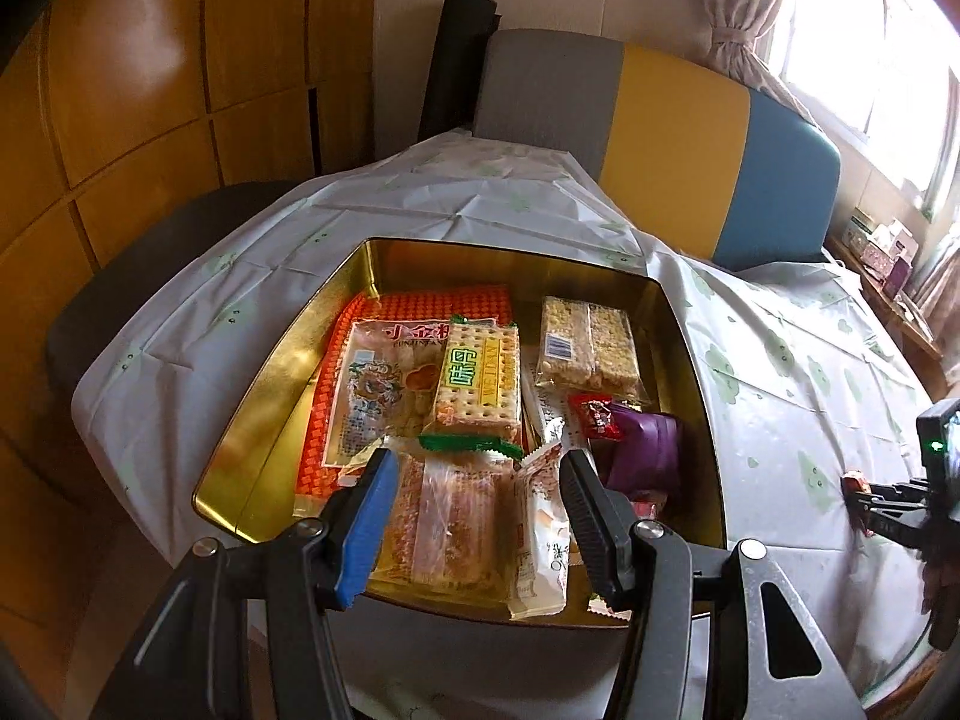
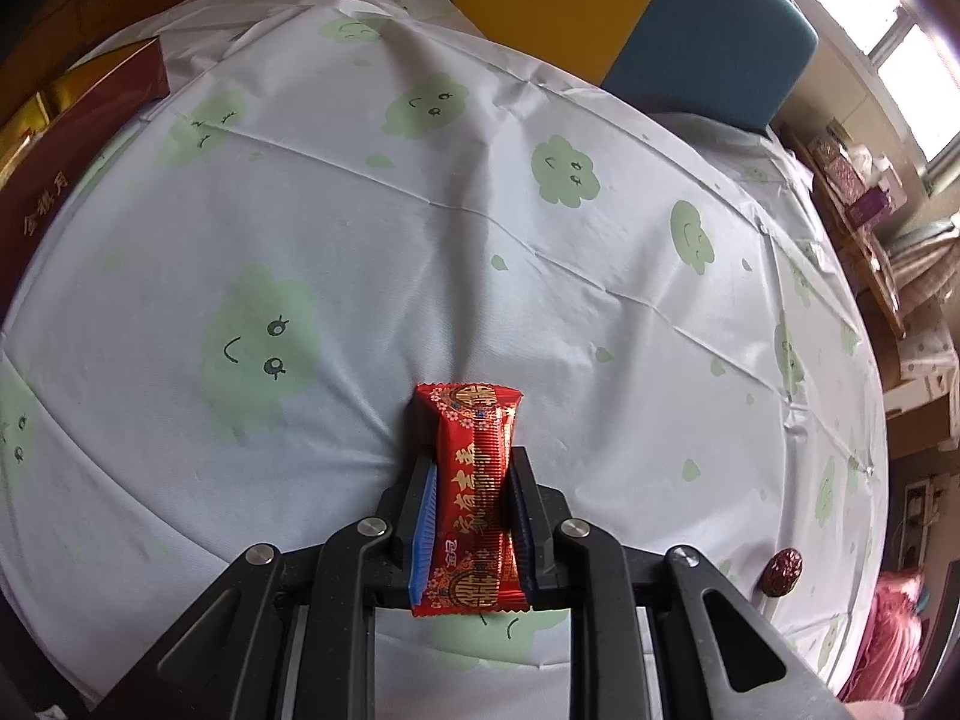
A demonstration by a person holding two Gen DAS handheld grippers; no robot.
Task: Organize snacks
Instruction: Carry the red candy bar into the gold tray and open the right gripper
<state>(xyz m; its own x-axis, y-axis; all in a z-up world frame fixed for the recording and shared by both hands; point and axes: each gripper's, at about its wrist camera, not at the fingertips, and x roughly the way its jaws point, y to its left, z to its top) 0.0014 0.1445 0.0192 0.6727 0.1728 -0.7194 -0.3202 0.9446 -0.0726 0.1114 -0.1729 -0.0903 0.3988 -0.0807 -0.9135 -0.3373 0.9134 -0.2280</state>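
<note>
Left gripper: jaws apart, holding nothing, poised over the near end of the gold rectangular metal tin.
Right gripper: clamped on a red foil-wrapped candy, just above the white cloud-print tablecloth.
Tin contents: green-edged cracker pack centre; puffed-rice bars at 2 o'clock.
Loose item: dark red date at 4 o'clock of the candy.

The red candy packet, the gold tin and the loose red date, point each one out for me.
red candy packet (image 2: 474,480), right wrist view, middle of the wrapper between the jaws.
gold tin (image 1: 270,384), left wrist view, bare left inner wall.
red date (image 2: 782,571), right wrist view, centre of the fruit on the tablecloth.
</note>
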